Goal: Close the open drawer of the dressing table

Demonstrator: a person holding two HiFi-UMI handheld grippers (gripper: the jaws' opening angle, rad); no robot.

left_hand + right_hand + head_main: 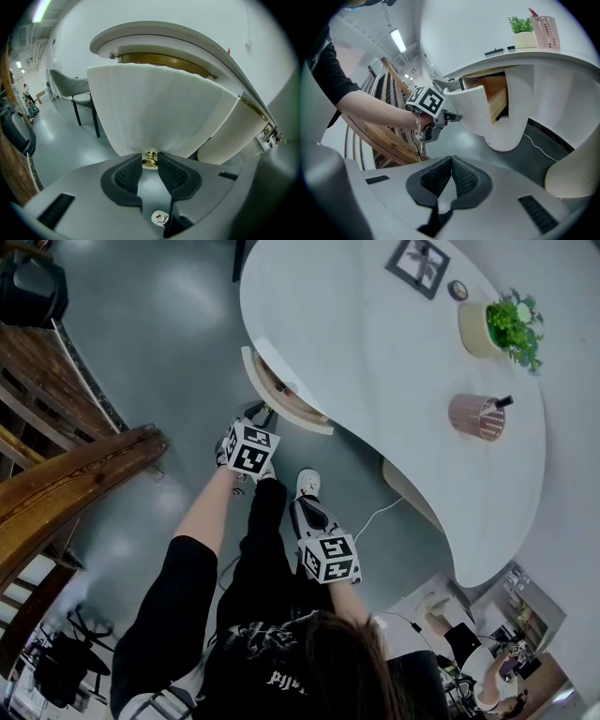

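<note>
The dressing table [394, 362] has a white curved top, and its drawer [281, 395] stands pulled out on the left side. In the left gripper view the ribbed white drawer front [154, 108] fills the frame. At its lower edge is a small brass knob [149, 159]. My left gripper [149, 161] is shut on that knob, one pad on each side. The right gripper view shows the left gripper [452, 117] against the drawer [478, 105], whose wooden side is exposed. My right gripper [451, 164] hangs back over the floor, shut and holding nothing.
On the table top stand a potted plant [497, 326], a pink pen cup [478, 415] and a picture frame [419, 265]. A wooden stair railing [75, 474] runs at the left. A white cable [375, 517] lies on the grey floor, and a chair [75, 89] stands beyond the drawer.
</note>
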